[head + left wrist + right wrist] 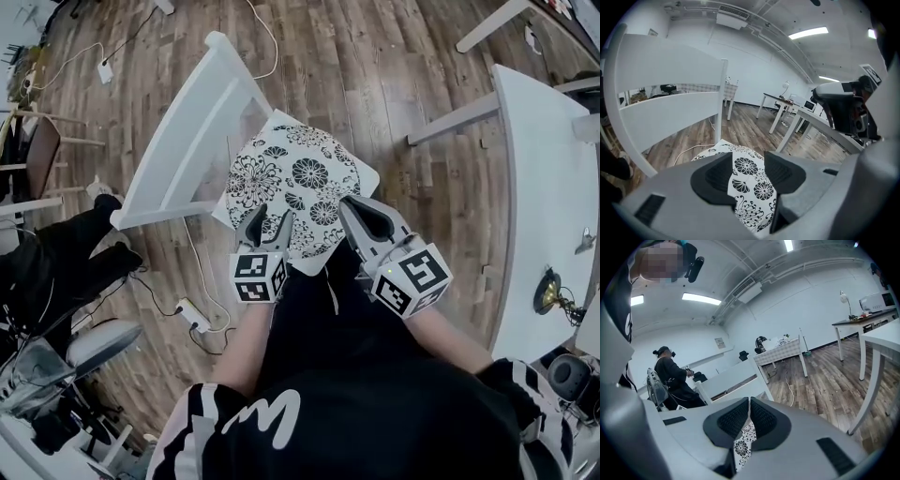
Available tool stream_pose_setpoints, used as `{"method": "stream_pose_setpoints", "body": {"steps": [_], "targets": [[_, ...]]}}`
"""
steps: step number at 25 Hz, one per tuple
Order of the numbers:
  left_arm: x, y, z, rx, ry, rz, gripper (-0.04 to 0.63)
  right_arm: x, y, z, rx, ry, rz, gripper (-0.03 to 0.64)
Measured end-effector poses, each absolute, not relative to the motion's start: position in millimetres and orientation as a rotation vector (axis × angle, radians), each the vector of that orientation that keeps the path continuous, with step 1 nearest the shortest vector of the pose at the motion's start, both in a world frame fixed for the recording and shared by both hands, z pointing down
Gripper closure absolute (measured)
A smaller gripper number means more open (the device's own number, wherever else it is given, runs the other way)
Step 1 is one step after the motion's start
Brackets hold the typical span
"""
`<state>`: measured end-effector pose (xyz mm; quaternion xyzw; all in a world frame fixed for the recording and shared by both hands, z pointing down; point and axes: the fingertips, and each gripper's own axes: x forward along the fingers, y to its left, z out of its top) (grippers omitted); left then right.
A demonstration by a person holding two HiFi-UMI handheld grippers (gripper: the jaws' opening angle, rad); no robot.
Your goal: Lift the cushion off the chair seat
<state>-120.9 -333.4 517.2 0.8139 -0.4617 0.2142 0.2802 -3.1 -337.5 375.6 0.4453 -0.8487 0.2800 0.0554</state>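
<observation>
A round cushion with a black-and-white flower print lies on the seat of a white chair. My left gripper hangs over the cushion's near edge, jaws spread wide and empty. In the left gripper view the cushion shows between the open jaws of the left gripper, below the chair's backrest. My right gripper sits at the cushion's near right edge. In the right gripper view the right gripper has its pads almost together, and a strip of the cushion rises between them.
A white table stands to the right with a small lamp on it. A power strip and cables lie on the wooden floor left of me. A seated person is farther off in the right gripper view.
</observation>
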Motion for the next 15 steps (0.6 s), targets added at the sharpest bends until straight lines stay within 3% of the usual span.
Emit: {"method": "stream_pose_setpoints", "body": {"steps": [15], "targets": [[-112,-346,583,2.058,-1.26,0.656,0.392,7,-347,397,1.336,-2.559,0.917,0.589]]}}
